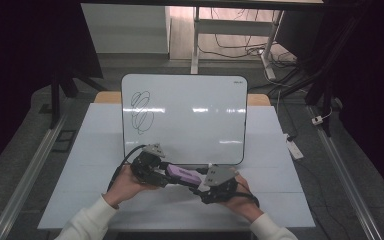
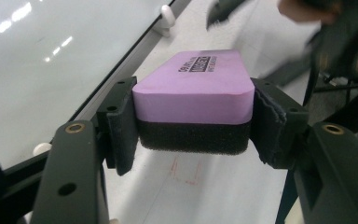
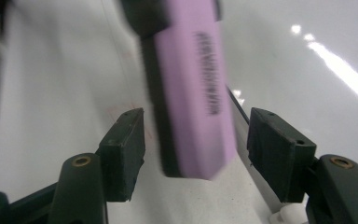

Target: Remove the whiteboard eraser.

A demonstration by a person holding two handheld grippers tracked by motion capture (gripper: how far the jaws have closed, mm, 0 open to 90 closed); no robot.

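Two grippers are being held around one purple foam-backed whiteboard eraser (image 1: 182, 175) just above the white surface (image 1: 80, 190), beside the scribbled whiteboard (image 1: 190, 120). The left gripper's (image 2: 193, 123) fingers are being pressed shut on its sides, while the right gripper's (image 3: 196, 149) fingers are being kept open around its far end. A drop is being risked if the left grip is released before the right one is closed.

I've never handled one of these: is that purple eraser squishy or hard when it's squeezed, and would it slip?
The eraser probably gives a little: its dark felt underside looks soft, while the purple top keeps crisp edges between the left gripper jaws. It looks light, like foam. Slipping seems unlikely, since the padded jaws press both sides squarely.
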